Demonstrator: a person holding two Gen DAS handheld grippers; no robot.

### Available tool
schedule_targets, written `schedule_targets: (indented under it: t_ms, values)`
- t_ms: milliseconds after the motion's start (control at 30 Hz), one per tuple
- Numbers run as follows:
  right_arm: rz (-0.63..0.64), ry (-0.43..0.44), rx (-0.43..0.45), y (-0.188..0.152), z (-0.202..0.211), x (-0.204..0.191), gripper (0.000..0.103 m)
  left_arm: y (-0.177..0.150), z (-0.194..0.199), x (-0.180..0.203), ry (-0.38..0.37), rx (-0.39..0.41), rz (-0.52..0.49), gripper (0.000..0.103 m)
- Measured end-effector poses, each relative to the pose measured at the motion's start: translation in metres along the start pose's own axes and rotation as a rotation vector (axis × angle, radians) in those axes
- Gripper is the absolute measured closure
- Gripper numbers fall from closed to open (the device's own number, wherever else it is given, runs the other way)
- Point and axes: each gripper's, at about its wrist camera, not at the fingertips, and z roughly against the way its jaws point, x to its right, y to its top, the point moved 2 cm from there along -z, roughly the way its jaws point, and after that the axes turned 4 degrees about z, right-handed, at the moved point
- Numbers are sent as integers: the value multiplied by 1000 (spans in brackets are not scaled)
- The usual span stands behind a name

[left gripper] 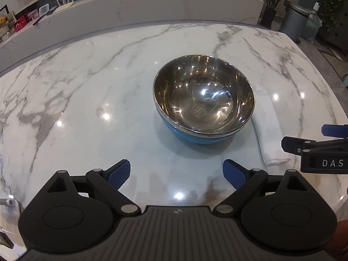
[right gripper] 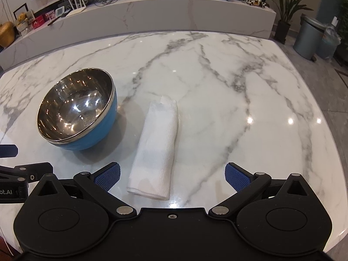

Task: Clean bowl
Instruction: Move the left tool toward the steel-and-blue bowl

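A bowl (left gripper: 203,100) with a blue outside and a shiny steel inside stands upright on the white marble table (left gripper: 97,87). It also shows in the right wrist view (right gripper: 76,108), at the left. A folded white cloth (right gripper: 156,148) lies flat just right of the bowl; in the left wrist view the cloth (left gripper: 268,130) is partly hidden behind the bowl. My left gripper (left gripper: 176,174) is open and empty, in front of the bowl. My right gripper (right gripper: 173,177) is open and empty, with the near end of the cloth between its fingers.
Beyond the table's far edge runs a long marble ledge (right gripper: 152,15) with a router, boxes and pictures. A grey bin (right gripper: 308,37) and a potted plant (right gripper: 285,10) stand on the floor at the far right. The right gripper's side shows in the left wrist view (left gripper: 315,150).
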Motion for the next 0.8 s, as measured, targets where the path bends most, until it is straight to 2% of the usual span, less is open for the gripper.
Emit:
schedule_targets:
  t_ms: [233, 433, 667, 800]
  values:
    - [4, -2, 3, 0, 3, -1, 0, 0, 4, 3, -17, 12, -8, 10]
    - [5, -6, 7, 0, 3, -1, 1, 2, 14, 4, -54, 57, -15, 10]
    - [-1, -13, 14, 2, 4, -1, 1, 8, 29, 3, -106, 128, -30, 10]
    - [0, -13, 12, 3, 3, -1, 1, 14, 34, -2, -164, 153, 3, 10]
